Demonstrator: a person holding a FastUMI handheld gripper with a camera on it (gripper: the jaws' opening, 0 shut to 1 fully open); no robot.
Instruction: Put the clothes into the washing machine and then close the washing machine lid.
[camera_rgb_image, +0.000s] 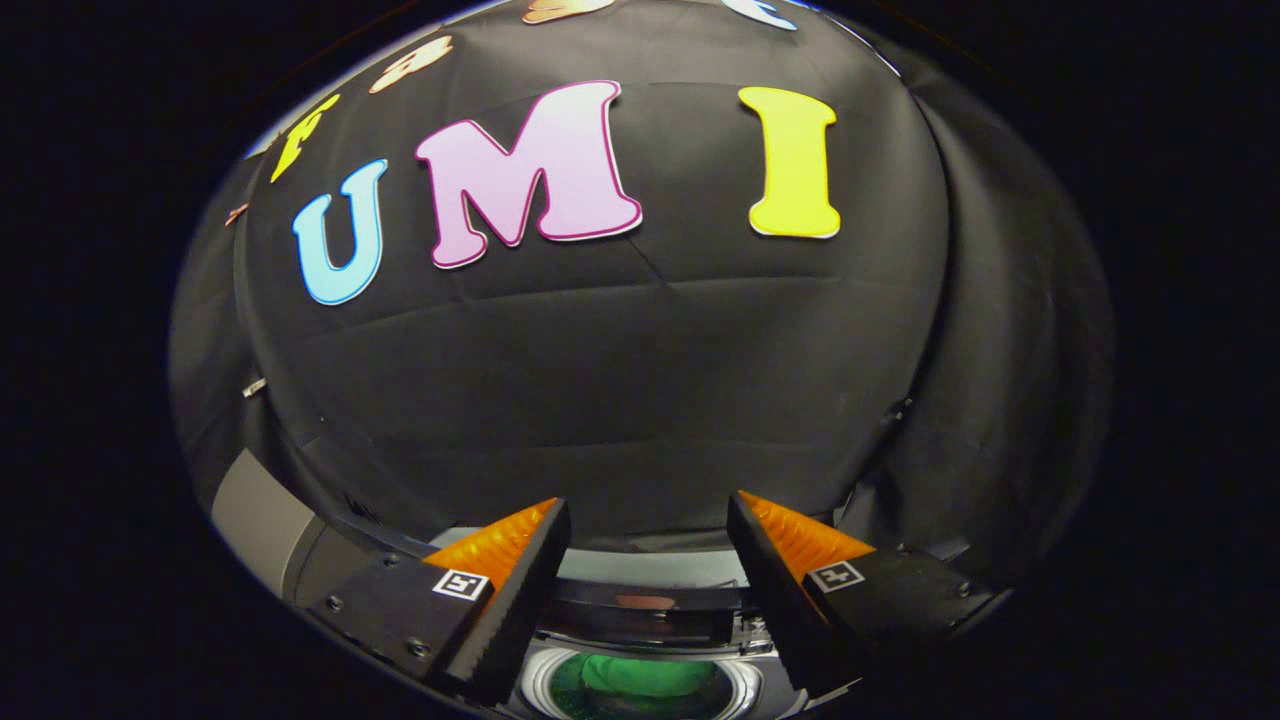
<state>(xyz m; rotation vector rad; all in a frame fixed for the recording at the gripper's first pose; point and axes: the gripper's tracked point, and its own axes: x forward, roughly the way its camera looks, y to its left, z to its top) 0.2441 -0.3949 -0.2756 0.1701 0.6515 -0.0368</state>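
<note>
Tool (648, 520) spread, empty; below it, round washing machine (640, 600) drum holds crumpled green clothes (645, 685).

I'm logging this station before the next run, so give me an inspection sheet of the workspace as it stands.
Surface: grey top of the washing machine below and between the fingers; a grey corner panel off to one side.
Job's things: round drum opening with a pale rim, green clothes inside; I cannot tell where the lid stands.
Clutter: nothing seen.
Grippers: gripper open, fingers wide apart, holding nothing, poised above the drum opening.
Cables: nothing seen.
Surroundings: black cloth wall just beyond the machine, wrinkled and folded at the sides.
</note>
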